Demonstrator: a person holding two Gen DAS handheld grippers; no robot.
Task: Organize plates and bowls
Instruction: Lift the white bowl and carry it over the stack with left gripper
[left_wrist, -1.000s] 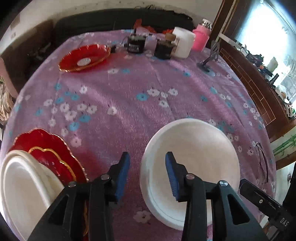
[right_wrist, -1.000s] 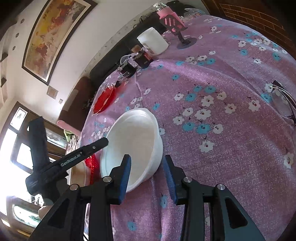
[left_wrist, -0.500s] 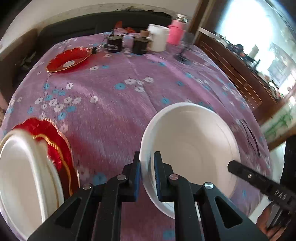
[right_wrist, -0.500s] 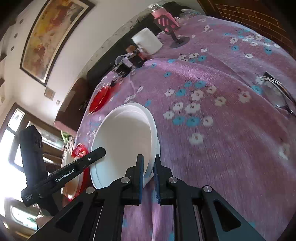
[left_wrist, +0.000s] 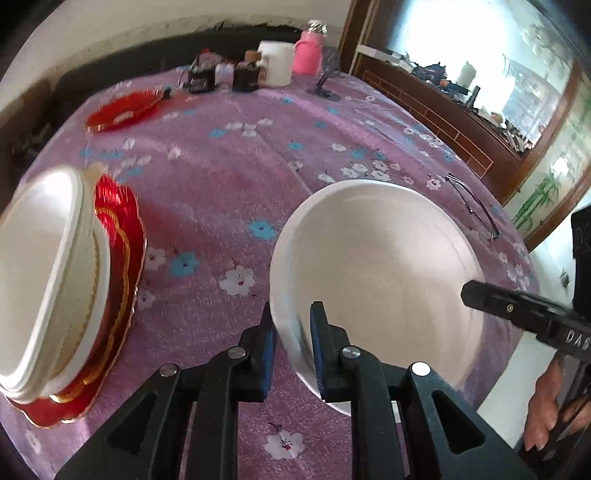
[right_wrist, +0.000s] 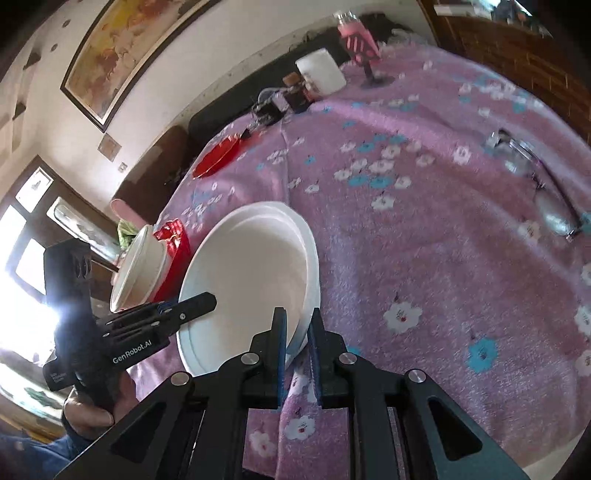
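Purple floral tablecloth (left_wrist: 229, 173), far clutter blurred. Left gripper (left_wrist: 293, 328) and right gripper (right_wrist: 297, 332) both clamp the white bowl (left_wrist: 373, 273) rim; its base hidden.

— What changed in the last second?
— Both tongs closed on the white bowl (left_wrist: 373, 273): the left tongs (left_wrist: 291, 345) pinch its left rim, the right tongs (right_wrist: 295, 347) its right.
— And the bowl?
— Tilted and carried left — nearer the stacked red plates (left_wrist: 118, 258).
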